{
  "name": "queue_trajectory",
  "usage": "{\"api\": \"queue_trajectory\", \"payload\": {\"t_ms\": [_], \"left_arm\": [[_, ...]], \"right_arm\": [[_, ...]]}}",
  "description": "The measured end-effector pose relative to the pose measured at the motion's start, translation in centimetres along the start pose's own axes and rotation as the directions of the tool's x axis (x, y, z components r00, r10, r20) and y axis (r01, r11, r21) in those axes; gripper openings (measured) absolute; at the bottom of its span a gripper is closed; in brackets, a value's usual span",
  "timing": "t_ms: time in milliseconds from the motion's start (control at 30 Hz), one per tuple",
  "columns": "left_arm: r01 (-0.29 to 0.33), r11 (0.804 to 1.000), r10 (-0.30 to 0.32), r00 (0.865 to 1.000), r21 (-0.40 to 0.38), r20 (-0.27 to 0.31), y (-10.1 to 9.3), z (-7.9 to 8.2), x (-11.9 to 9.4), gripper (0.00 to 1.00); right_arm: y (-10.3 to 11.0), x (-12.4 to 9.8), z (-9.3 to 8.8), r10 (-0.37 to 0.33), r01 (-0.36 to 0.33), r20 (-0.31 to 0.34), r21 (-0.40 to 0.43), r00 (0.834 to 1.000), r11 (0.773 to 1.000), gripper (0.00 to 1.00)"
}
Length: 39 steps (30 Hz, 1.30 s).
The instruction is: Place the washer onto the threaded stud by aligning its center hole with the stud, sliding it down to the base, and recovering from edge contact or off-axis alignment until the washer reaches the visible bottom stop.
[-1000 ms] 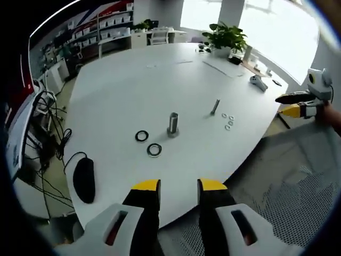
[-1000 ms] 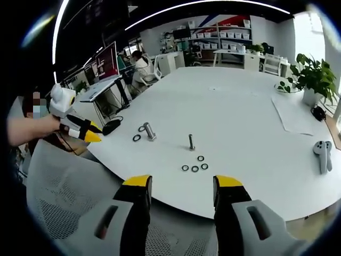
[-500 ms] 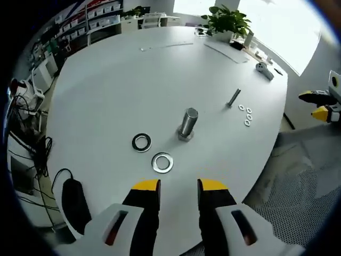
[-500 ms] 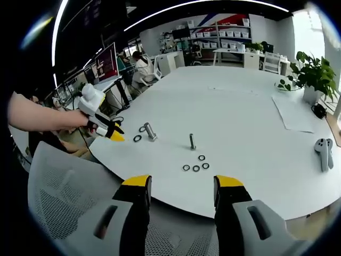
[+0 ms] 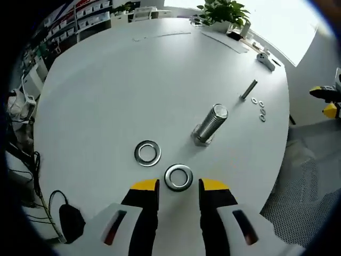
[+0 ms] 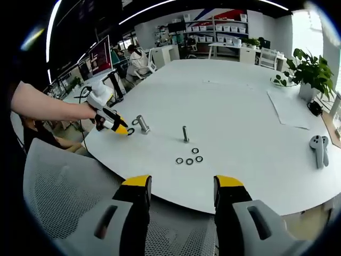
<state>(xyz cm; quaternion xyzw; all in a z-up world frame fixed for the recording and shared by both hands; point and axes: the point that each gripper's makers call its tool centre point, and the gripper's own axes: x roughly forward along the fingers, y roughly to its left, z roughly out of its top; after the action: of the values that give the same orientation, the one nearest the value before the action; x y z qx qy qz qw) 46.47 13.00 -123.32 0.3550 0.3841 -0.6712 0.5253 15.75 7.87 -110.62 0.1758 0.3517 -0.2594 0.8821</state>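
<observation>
Washer now lies just ahead of the left tongs, flat on the table.
Over the last second the left tongs have closed in, jaws spread and empty; the threaded stud stands nearby, bare. Pickup looks next. The right tongs hang released, off the table's edge.
</observation>
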Motion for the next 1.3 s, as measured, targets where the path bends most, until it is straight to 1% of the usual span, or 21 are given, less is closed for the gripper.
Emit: {"api": "queue_trajectory", "payload": {"t_ms": [100, 200, 333, 433, 500, 600, 667, 767, 833, 900, 967, 1000, 1100, 1200, 1267, 1300], "left_arm": [[0.007, 1.000, -0.006, 1.000, 0.023, -0.009, 0.3, 0.1, 0.6, 0.28], [0.008, 0.999, -0.008, 1.000, 0.037, -0.010, 0.2, 0.1, 0.6, 0.28], [0.008, 0.999, -0.007, 0.999, 0.033, -0.032, 0.1, -0.5, 0.6, 0.29], [0.002, 1.000, -0.001, 1.000, 0.029, -0.028, -0.2, -0.4, 0.4, 0.28], [-0.003, 1.000, 0.004, 1.000, 0.025, -0.030, -0.2, -0.4, 0.3, 0.28], [-0.015, 0.999, 0.016, 0.999, 0.035, -0.035, -0.4, -0.5, 0.3, 0.29], [-0.036, 0.997, 0.040, 0.998, 0.073, -0.054, -0.4, -0.6, 0.4, 0.28], [-0.056, 0.993, 0.063, 0.995, 0.101, -0.075, -0.3, -0.5, 0.6, 0.27], [-0.062, 0.992, 0.072, 0.993, 0.111, -0.093, -1.0, -0.2, 0.8, 0.27], [-0.072, 0.984, 0.094, 0.987, 0.161, -0.131, -0.6, -0.6, 0.5, 0.27], [-0.078, 0.977, 0.109, 0.982, 0.197, -0.152, -1.0, -0.7, 0.3, 0.27], [-0.073, 0.982, 0.100, 0.983, 0.175, -0.151, -1.3, -0.6, 0.4, 0.26], [-0.078, 0.984, 0.105, 0.980, 0.158, -0.169, -0.8, -0.5, 0.4, 0.25], [-0.074, 0.983, 0.105, 0.977, 0.166, -0.184, -0.9, -0.4, 0.5, 0.24], [-0.074, 0.984, 0.106, 0.974, 0.163, -0.200, -0.7, -0.7, 0.3, 0.21], [-0.071, 0.985, 0.104, 0.972, 0.157, -0.210, -0.3, -0.4, 0.6, 0.21]], "right_arm": [[-0.2, 0.0, -0.3, -0.009, 0.009, -0.016, 0.004, 1.000, 1.000, 0.50], [-0.4, 0.1, -0.5, -0.016, 0.016, -0.020, 0.000, 1.000, 1.000, 0.50], [-0.3, 0.1, -0.4, -0.012, 0.012, -0.023, 0.002, 1.000, 1.000, 0.50], [-0.1, 0.2, -0.6, -0.002, 0.002, -0.034, -0.005, 0.999, 1.000, 0.50], [0.1, 0.1, -0.2, -0.001, 0.001, -0.013, -0.008, 1.000, 1.000, 0.50], [0.2, -0.1, 0.4, 0.008, -0.008, 0.011, 0.011, 1.000, 1.000, 0.50], [0.3, 0.1, 0.1, 0.015, -0.016, 0.007, 0.012, 1.000, 1.000, 0.50], [0.8, 0.1, -0.2, 0.030, -0.031, -0.010, -0.010, 0.999, 0.999, 0.50], [0.9, 0.1, -0.1, 0.036, -0.036, -0.009, -0.020, 0.999, 0.999, 0.50], [0.6, 0.1, -0.1, 0.035, -0.036, -0.010, -0.021, 0.999, 0.999, 0.50], [0.6, 0.1, -0.1, 0.040, -0.041, -0.007, -0.012, 0.999, 0.999, 0.50], [0.6, 0.1, 0.0, 0.043, -0.043, -0.002, -0.010, 0.999, 0.999, 0.50], [1.0, 0.2, 0.2, 0.052, -0.052, 0.003, -0.017, 0.999, 0.999, 0.50], [1.1, 0.3, 0.0, 0.057, -0.057, -0.004, -0.013, 0.998, 0.998, 0.50], [1.0, 0.3, 0.0, 0.057, -0.057, -0.006, -0.012, 0.998, 0.998, 0.50], [1.1, 0.3, 0.1, 0.059, -0.059, -0.003, -0.011, 0.998, 0.998, 0.49]]}}
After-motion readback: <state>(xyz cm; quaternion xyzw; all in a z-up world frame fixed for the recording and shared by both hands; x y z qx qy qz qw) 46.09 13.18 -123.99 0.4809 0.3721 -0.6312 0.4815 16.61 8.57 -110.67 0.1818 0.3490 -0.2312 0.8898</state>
